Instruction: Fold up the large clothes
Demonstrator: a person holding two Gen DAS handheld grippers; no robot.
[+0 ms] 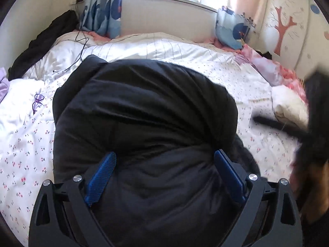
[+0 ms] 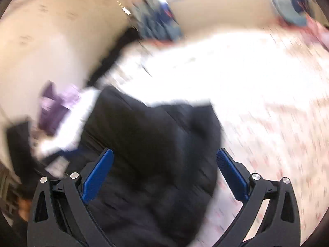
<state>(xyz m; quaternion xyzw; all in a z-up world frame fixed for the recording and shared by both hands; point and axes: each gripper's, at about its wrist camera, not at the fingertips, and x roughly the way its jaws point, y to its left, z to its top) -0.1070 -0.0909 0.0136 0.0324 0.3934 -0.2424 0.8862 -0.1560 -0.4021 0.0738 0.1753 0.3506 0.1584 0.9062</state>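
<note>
Black padded jacket (image 1: 144,119) is lying bulky, soft and slippery-looking under both released grippers, left (image 1: 164,173) and right (image 2: 164,170), so its 6 o'clock hem seems the best hold.

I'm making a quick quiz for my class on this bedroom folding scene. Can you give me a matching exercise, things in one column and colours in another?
Things:
1. padded jacket
2. claw pads
3. tree wall decal
4. garment at the bed's left edge

Colours:
a. blue
b. lilac
c. black
d. reddish-orange

Pairs: 1-c, 2-a, 3-d, 4-b
</note>
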